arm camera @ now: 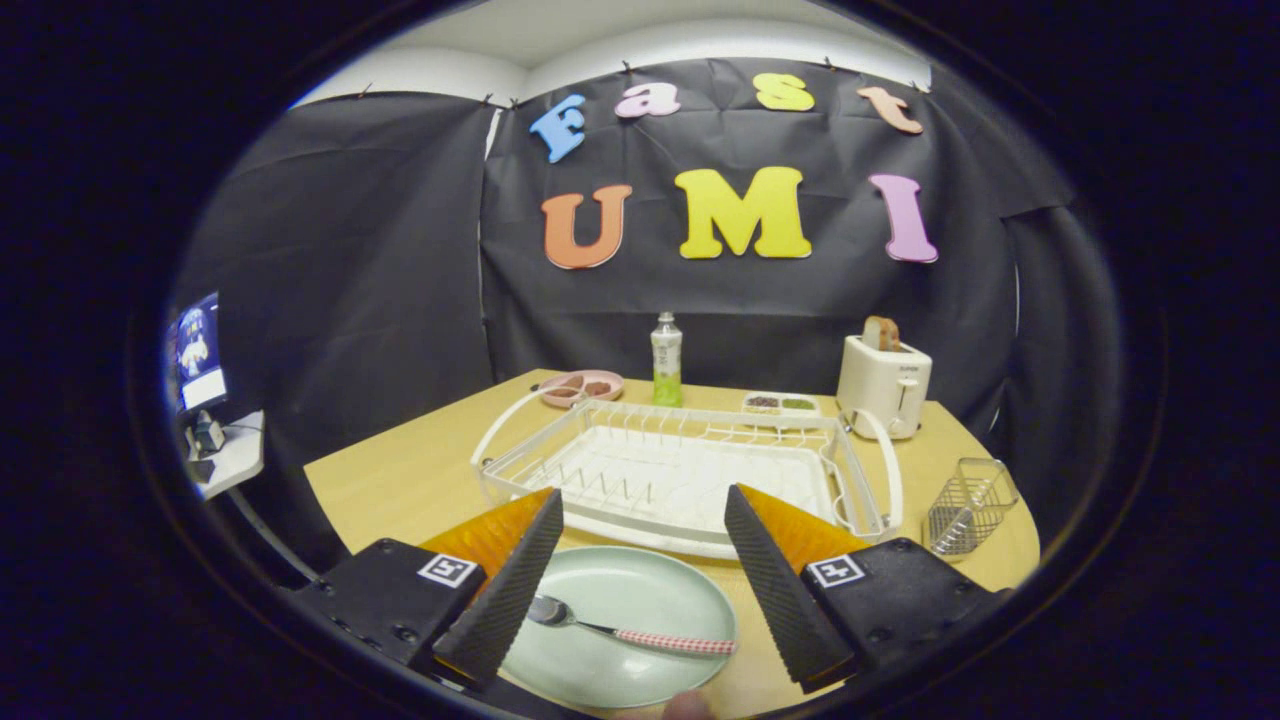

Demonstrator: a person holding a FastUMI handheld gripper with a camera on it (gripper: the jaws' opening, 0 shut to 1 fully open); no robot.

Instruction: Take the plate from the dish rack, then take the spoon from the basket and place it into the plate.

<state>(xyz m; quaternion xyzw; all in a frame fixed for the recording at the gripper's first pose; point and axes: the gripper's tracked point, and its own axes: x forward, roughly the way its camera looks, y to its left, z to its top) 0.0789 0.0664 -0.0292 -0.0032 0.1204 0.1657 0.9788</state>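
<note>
Spoon [630, 632] lies in the plate [620, 640] at the bottom centre of the frame, so by my reckoning the last step is done. The tool [640, 580] hangs over the plate with its fingers spread wide — gripping nothing, the spoon's bowl just beside the left finger. The plate sits on the tabletop [400, 480], in front of the empty rack [680, 470] at centre frame; the wire basket [968, 505] stands at lower right. What's left — likely just lifting the tool clear without nudging the plate.
</note>
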